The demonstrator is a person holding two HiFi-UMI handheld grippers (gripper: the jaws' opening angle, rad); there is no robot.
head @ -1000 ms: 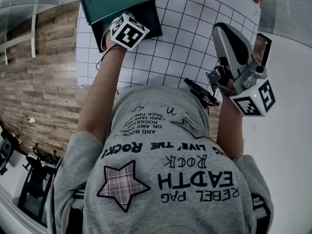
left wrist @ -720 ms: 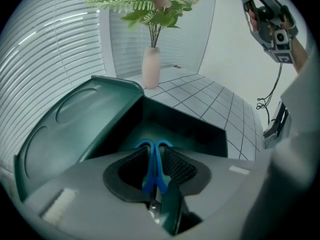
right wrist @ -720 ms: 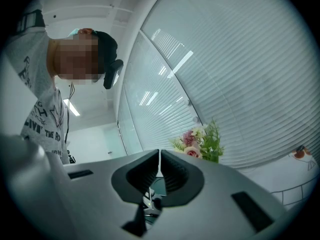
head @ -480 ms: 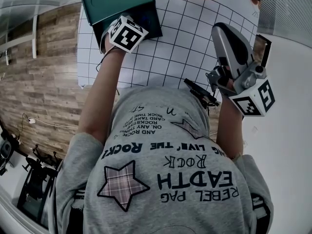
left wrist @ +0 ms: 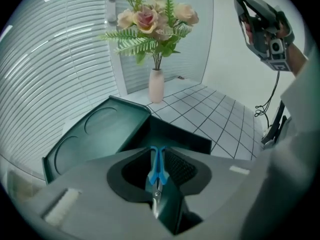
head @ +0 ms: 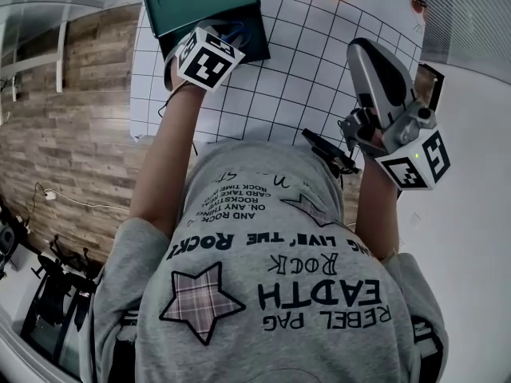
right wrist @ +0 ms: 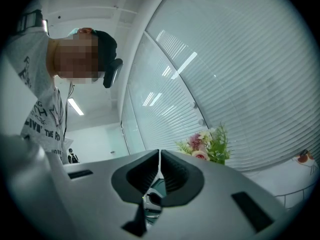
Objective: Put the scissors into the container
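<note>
The scissors (left wrist: 158, 166) have blue handles and metal blades, and my left gripper (left wrist: 158, 153) is shut on them. They hang over the open dark green container (left wrist: 186, 136), whose lid (left wrist: 95, 134) lies folded back to the left. In the head view the left gripper (head: 227, 37) is over the container (head: 254, 40) at the table's far left, and a bit of blue handle (head: 232, 29) shows past the marker cube. My right gripper (head: 361, 48) is raised at the right, off the table, shut with nothing in it. Its jaws (right wrist: 159, 157) point up at the blinds.
A white vase of pink flowers (left wrist: 156, 84) stands just behind the container on the white gridded tablecloth (head: 303, 70). Window blinds (left wrist: 60, 59) run behind the table. A wooden floor (head: 72, 134) lies to the left. A dark clip-like object (head: 329, 153) lies at the table's near edge.
The left gripper has shifted slightly over the container, and the scissors' blue handles now show beyond its cube. The right gripper has stayed put.
</note>
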